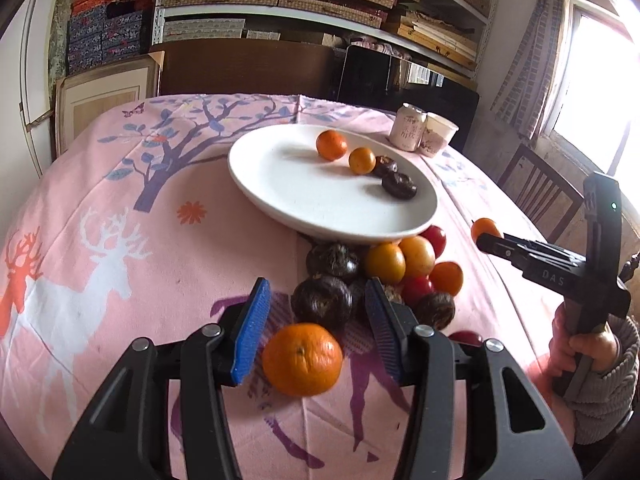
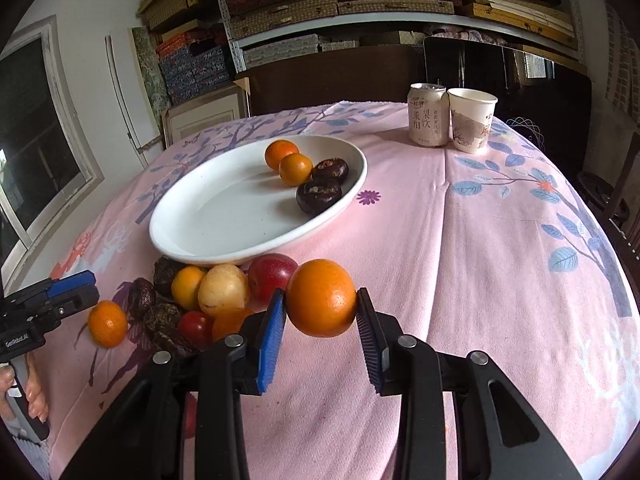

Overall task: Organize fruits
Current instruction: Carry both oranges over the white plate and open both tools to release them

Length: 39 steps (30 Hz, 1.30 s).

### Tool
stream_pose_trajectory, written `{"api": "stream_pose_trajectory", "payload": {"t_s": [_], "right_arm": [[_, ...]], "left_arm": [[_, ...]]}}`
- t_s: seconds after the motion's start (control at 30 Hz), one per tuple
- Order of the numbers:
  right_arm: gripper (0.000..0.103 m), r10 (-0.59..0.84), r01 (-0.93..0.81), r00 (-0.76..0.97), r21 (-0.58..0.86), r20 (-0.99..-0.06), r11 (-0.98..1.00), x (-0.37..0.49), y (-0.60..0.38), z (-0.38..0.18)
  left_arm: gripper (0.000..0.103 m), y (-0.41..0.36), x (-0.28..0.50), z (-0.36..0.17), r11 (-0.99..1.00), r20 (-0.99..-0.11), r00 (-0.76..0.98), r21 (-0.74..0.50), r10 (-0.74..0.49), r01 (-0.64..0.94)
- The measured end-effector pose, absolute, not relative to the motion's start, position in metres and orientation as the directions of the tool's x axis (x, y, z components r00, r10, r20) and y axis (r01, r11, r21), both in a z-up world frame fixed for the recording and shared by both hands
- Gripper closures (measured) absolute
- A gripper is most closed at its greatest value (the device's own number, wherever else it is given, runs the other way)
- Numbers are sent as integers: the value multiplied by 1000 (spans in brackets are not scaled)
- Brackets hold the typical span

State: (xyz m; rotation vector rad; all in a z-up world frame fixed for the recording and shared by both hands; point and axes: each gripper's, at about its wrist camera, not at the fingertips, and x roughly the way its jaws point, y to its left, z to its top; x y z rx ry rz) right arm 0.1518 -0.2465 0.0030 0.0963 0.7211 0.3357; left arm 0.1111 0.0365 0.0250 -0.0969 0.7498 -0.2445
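A white plate (image 1: 280,184) on the pink tablecloth holds two small oranges (image 1: 331,145) and two dark water chestnuts (image 1: 399,185); it also shows in the right wrist view (image 2: 208,224). A pile of oranges, red fruits and dark chestnuts (image 1: 384,272) lies at its near edge. My left gripper (image 1: 318,308) is open, its blue pads either side of an orange (image 1: 303,359) lying on the cloth. My right gripper (image 2: 320,304) is shut on an orange (image 2: 321,298), held above the cloth beside the pile (image 2: 208,292).
A drink can (image 2: 428,115) and a paper cup (image 2: 472,124) stand at the table's far right. Shelves with boxes (image 2: 320,4) fill the back wall. A wooden chair (image 1: 536,188) stands by the window at the right.
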Motion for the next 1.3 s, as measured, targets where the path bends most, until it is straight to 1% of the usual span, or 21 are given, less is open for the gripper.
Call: {"api": "stream_pose_trajectory", "payload": {"t_s": [0.07,0.13,0.3,0.37,0.43,0.5,0.53,0.57,0.67,0.73,0.87,0.9,0.93,0.97,1.0,1.07,1.13,1.23,1.3], "right_arm": [[67,358,-280,701,224,-616,933,156,-246,13],[67,379,-295,686,239,-622,925,168,-241,21],[67,376,-313,680,214,-630,925,199,-214,32],[67,395,-321,680,234,-617,918,205,-207,33],[67,413,-333,679,246,-606,910,206,-205,30],[67,421,-347,665,244,-616,906,204,-205,28],[67,427,-346,663,254,-615,903,203,-207,28],[67,432,-340,661,268,-614,901,203,-209,28],[67,441,-339,658,283,-610,897,203,-210,29],[67,436,-339,655,277,-617,899,202,-210,27],[67,433,-329,649,281,-626,901,204,-211,23],[67,433,-327,649,285,-626,901,204,-212,23],[67,433,-324,650,287,-625,901,204,-213,23],[67,432,-322,650,289,-625,902,204,-214,23],[67,432,-319,651,290,-624,902,204,-215,23],[67,433,-313,651,298,-624,902,205,-217,22],[67,434,-306,654,308,-620,901,205,-220,23],[67,438,-296,666,325,-604,898,205,-225,27],[67,438,-292,671,330,-598,898,207,-226,30]], "left_arm": [[54,32,128,36,969,-656,713,-163,-247,186],[54,26,148,45,971,-655,717,-146,-240,191],[54,12,191,47,979,-666,719,-90,-198,185],[54,12,192,44,977,-664,719,-98,-205,189],[54,17,175,41,973,-663,716,-93,-218,210],[44,21,149,39,974,-664,722,-47,-196,221],[29,26,135,37,976,-658,730,-32,-184,218],[22,30,122,35,976,-652,736,-31,-182,214],[22,39,100,22,974,-669,718,-44,-192,220],[22,36,95,10,969,-702,682,-44,-204,244],[22,23,101,-13,964,-757,633,11,-165,265],[22,21,102,-15,962,-763,625,15,-166,274],[30,19,102,-17,960,-767,619,16,-168,281],[50,18,103,-19,958,-773,611,12,-172,286],[56,19,105,-21,961,-778,606,13,-165,278],[56,22,104,-20,962,-774,607,-11,-181,273],[56,24,102,-12,965,-751,633,-23,-190,263],[56,30,111,15,969,-708,674,-63,-211,237],[56,29,126,38,976,-671,717,-46,-188,214]]}}
